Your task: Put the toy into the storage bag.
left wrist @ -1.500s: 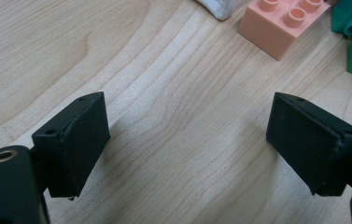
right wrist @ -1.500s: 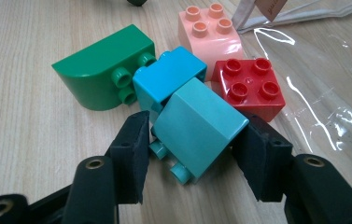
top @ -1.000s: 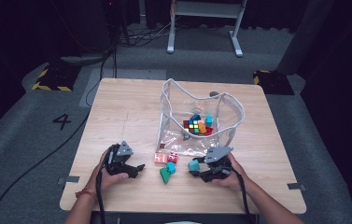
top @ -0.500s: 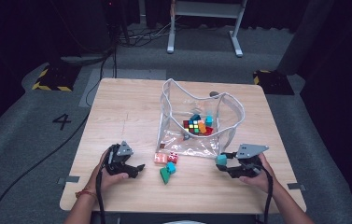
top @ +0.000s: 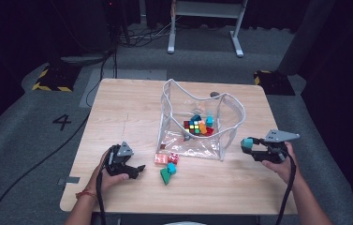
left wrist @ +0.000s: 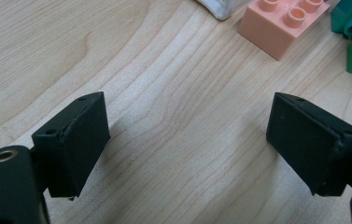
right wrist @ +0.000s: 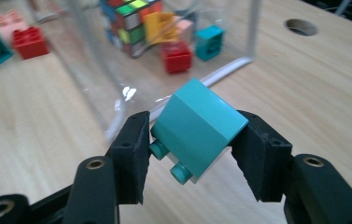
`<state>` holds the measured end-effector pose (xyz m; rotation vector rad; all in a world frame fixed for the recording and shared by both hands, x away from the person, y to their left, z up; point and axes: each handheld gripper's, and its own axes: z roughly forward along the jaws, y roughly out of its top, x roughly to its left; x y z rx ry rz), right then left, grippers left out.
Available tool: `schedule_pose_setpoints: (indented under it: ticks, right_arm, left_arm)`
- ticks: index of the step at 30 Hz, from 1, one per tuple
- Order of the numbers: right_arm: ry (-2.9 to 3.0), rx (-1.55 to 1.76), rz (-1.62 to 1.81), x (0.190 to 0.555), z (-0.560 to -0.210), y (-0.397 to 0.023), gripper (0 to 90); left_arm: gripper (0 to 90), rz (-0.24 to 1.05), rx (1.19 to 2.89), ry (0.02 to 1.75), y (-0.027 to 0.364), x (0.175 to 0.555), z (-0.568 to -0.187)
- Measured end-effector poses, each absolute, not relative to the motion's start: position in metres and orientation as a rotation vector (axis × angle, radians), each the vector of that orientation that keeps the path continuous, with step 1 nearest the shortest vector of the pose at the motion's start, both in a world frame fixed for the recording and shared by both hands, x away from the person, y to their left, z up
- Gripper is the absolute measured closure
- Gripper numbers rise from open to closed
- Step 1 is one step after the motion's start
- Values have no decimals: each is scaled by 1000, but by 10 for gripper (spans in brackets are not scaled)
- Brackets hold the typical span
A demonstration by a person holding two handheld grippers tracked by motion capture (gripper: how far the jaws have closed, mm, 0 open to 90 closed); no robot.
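Right gripper view: one teal brick [right wrist: 197, 128] sits pinched in the right gripper [right wrist: 190, 154] jaws, beside one clear bag [right wrist: 94, 93]. Four loose bricks [top: 167, 165] lie on the desk [top: 118, 108]; left gripper [left wrist: 187, 140] jaws spread, empty.

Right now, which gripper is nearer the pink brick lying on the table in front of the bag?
Left. The left gripper sits just beside the pink brick, fingers open toward it. The right gripper is beyond the clear bag, holding a teal brick.
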<state>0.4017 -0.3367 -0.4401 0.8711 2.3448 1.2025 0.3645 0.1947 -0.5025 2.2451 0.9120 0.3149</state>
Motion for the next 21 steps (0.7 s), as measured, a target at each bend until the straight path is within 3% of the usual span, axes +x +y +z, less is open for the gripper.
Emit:
schedule_pose_setpoints:
  ticks: [21]
  right_arm:
    - [2243, 891, 1164, 454, -376, -339, 484]
  left_arm:
    - [134, 314, 2245, 911, 195, 364, -503]
